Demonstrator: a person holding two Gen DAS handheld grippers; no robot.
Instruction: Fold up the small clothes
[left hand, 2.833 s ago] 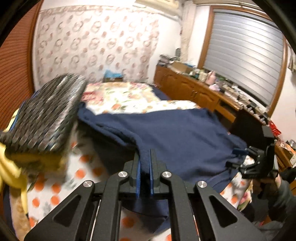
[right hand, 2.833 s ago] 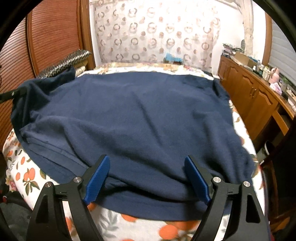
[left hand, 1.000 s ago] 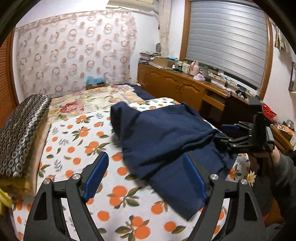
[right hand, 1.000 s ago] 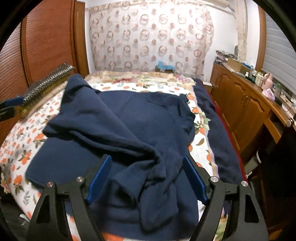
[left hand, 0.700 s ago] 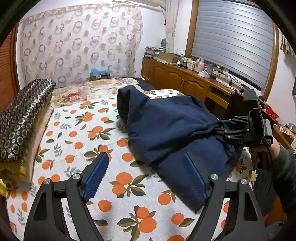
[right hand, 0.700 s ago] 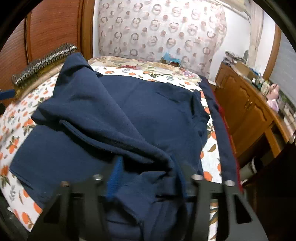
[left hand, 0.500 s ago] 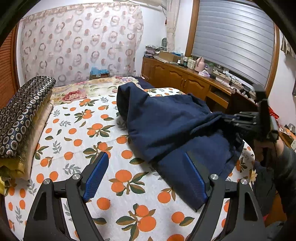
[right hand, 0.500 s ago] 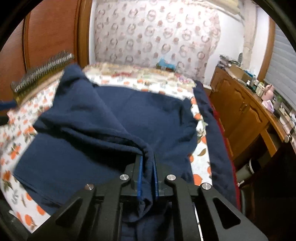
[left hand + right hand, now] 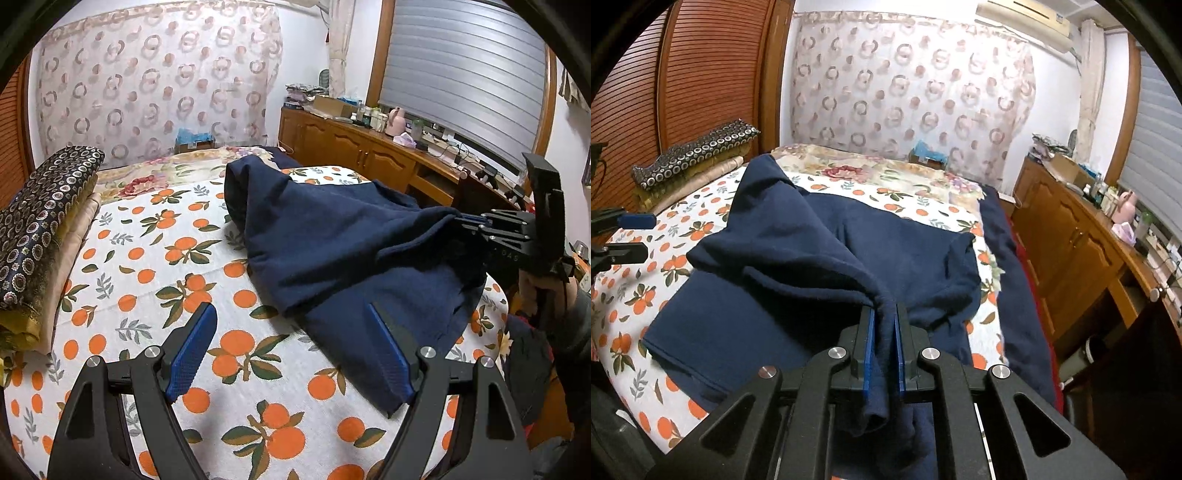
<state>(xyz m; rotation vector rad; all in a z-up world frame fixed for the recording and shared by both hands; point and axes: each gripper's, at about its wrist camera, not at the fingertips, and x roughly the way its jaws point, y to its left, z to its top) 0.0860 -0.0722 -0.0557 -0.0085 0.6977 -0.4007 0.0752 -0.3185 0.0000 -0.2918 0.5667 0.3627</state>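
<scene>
A navy sweatshirt [image 9: 332, 240] lies bunched and partly folded over on the right half of the bed. My right gripper [image 9: 884, 314] is shut on a gathered ridge of the sweatshirt [image 9: 812, 258] near its front edge, with cloth hanging down between the blue pads. In the left wrist view the right gripper [image 9: 469, 223] holds that fold raised off the bed at the right. My left gripper [image 9: 290, 314] stands open just above the sheet, its right finger [image 9: 388, 354] by the sweatshirt's near corner, nothing between its pads. It shows at the left edge of the right wrist view [image 9: 635, 236].
The orange-print sheet [image 9: 147, 258] lies bare on the bed's left half. A stack of folded patterned bedding [image 9: 37, 221] lies along the left side. A wooden cabinet [image 9: 1071, 240] with clutter runs along the right wall. A navy blanket strip [image 9: 1008, 258] edges the bed. A person's hand [image 9: 535, 291] grips the right tool.
The left gripper let go of the sweatshirt after carrying its side over to the right, then sank slightly. The right gripper closed on the bunched fold and lifted it a little.
</scene>
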